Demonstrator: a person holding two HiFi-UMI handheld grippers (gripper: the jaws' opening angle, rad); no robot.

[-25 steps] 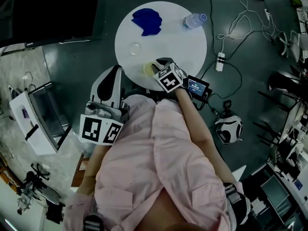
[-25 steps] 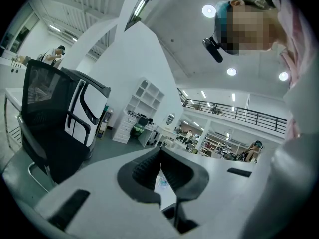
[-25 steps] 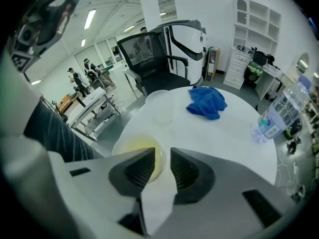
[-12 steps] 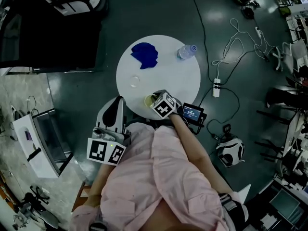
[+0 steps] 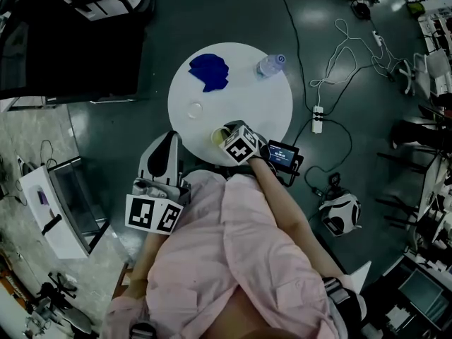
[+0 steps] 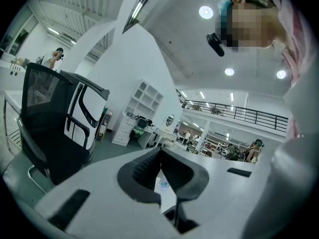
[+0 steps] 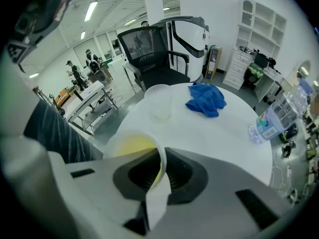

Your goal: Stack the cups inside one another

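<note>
Right hand-held gripper pinches yellow cup at round white table, dark floor

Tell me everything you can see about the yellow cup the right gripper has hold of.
The yellow cup is an open cup, pale yellow inside with a white rim, thin-walled like plastic or paper. It is roughly upright at the near edge of the round white table, closest to the person. The right gripper is shut on its wall, one jaw inside and one outside. Nothing shows inside it. Whether its base rests on the table cannot be told.
</note>
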